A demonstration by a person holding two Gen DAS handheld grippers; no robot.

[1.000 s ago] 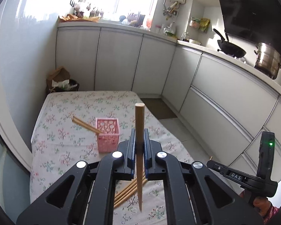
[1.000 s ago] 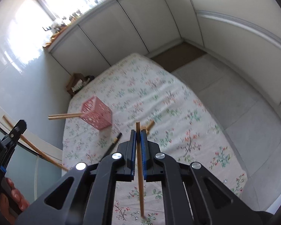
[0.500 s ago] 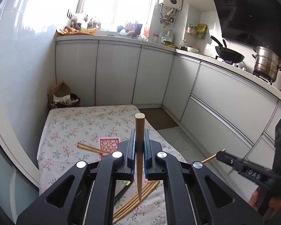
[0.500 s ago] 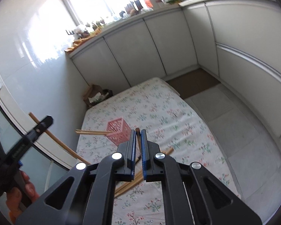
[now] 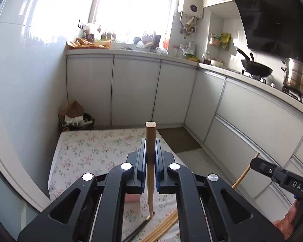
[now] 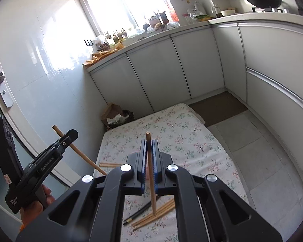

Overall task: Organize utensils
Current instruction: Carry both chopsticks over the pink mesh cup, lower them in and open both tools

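2 chopsticks are up: your left gripper [image 5: 150,159] clamps 1 [image 5: 150,173] upright, your right gripper [image 6: 149,161] clamps another [image 6: 151,177], both tip-down, ready for dropping into the pink holder [image 5: 132,197] below.

Bright daylight from blown-out window [image 5: 129,8] (glare on wall), fisheye-bent edges, sharp focus

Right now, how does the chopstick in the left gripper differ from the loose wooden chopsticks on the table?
The held chopstick stands upright, clamped in the left gripper above the cloth; the loose wooden chopsticks lie flat, bunched together. The held one is single; the loose ones are several. Both look like plain light wood.
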